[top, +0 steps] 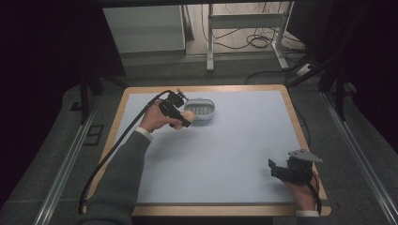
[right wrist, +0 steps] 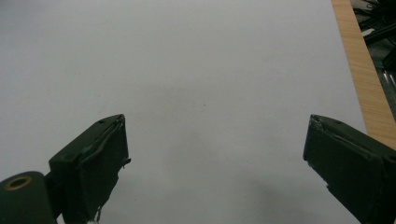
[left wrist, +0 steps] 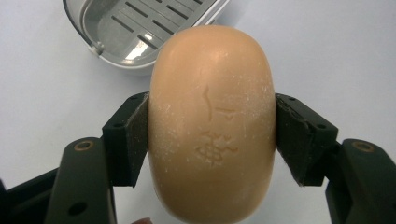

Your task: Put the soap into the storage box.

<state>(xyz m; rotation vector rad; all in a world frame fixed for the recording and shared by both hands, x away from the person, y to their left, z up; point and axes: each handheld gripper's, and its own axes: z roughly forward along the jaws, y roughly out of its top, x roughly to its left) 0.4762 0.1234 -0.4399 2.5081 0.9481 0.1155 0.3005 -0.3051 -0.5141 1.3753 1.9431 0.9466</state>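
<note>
A tan oval bar of soap [left wrist: 212, 126] with a stamped mark is clamped between the two black jaws of my left gripper [left wrist: 212, 140]. In the high view the left gripper [top: 180, 118] holds the soap [top: 187, 115] just above the mat, beside the left end of a grey soap dish [top: 202, 108]. The dish [left wrist: 135, 32] has a slotted inner tray and lies just beyond the soap. My right gripper [top: 277, 169] rests near the table's front right corner. Its jaws stand wide apart over bare mat [right wrist: 215, 154].
A pale blue mat [top: 220, 150] covers the wooden table [top: 291, 101]. The wooden edge [right wrist: 362, 70] runs close to the right gripper's right side. A black cable [top: 112, 150] trails from the left gripper down along the left sleeve.
</note>
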